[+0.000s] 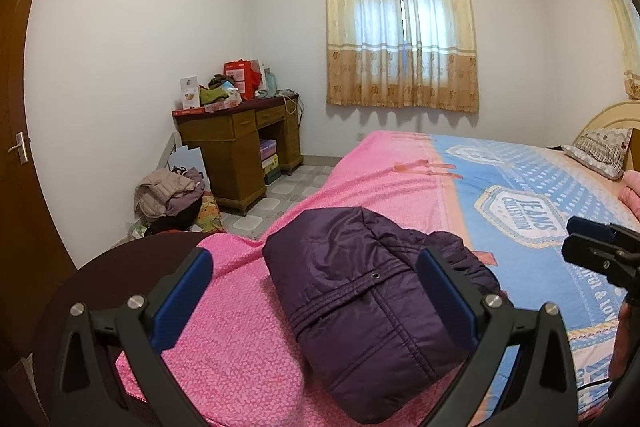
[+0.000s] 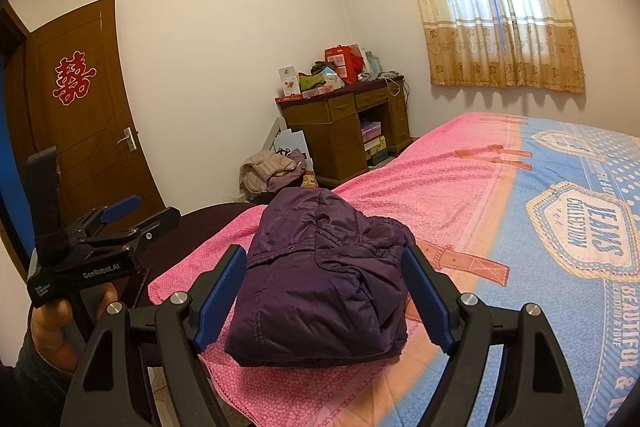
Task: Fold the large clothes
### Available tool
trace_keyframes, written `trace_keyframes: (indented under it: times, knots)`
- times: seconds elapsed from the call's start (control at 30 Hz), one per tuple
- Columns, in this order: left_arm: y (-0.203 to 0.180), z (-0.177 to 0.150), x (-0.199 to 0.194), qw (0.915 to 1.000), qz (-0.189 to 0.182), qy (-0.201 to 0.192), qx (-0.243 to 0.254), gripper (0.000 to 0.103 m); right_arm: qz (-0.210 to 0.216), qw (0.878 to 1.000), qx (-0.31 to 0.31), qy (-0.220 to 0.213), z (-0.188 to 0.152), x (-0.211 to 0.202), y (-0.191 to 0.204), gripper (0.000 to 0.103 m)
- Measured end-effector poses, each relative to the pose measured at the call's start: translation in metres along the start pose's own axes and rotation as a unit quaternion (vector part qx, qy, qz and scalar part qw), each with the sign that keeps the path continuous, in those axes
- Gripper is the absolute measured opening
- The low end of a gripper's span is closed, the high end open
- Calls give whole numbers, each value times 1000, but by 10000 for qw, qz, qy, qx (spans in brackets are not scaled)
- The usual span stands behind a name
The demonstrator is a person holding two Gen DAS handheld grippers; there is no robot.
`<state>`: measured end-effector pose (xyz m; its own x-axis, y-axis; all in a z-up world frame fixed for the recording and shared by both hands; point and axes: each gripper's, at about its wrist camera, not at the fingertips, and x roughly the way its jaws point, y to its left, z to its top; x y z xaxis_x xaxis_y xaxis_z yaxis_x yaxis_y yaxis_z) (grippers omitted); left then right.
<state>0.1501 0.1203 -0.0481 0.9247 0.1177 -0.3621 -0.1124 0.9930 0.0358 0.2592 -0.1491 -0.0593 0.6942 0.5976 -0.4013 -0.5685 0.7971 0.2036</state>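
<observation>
The jacket (image 2: 320, 279), dark purple and quilted, lies folded into a thick bundle on the pink end of the bed (image 2: 460, 167), near its corner. The right gripper (image 2: 324, 291) points slightly downward at the bundle from the near side; its blue pads (image 2: 219, 299) stand wide apart, one off each flank of the jacket, and neither pad presses the fabric. In the right wrist view the jacket sits just ahead of and between these fingers, its near folded edge closest to them. The left gripper (image 1: 310, 291) is likewise tilted a little downward with its jaws spread; the jacket lies ahead and toward its right finger, whose pad (image 1: 444, 301) overlaps the bundle's right side in the picture, though I cannot tell whether it touches. The left finger has only pink bedspread beyond it. Seen from the right wrist, the left gripper hangs to the left, off the bed's edge, held from below by a hand (image 2: 60, 327) wrapped round its handle, with a dark sleeve at the wrist. From the left wrist, the right gripper's tip shows far right over the blue sheet (image 1: 540, 187). Neither gripper holds anything.
</observation>
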Motion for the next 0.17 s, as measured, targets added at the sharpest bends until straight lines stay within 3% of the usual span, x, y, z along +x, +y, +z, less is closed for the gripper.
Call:
trace_keyframes:
  times: [0.17]
  knots:
    - [-2,0,4,10000,11,1,66,103,2,10000,-4,27,-1,2,0,80]
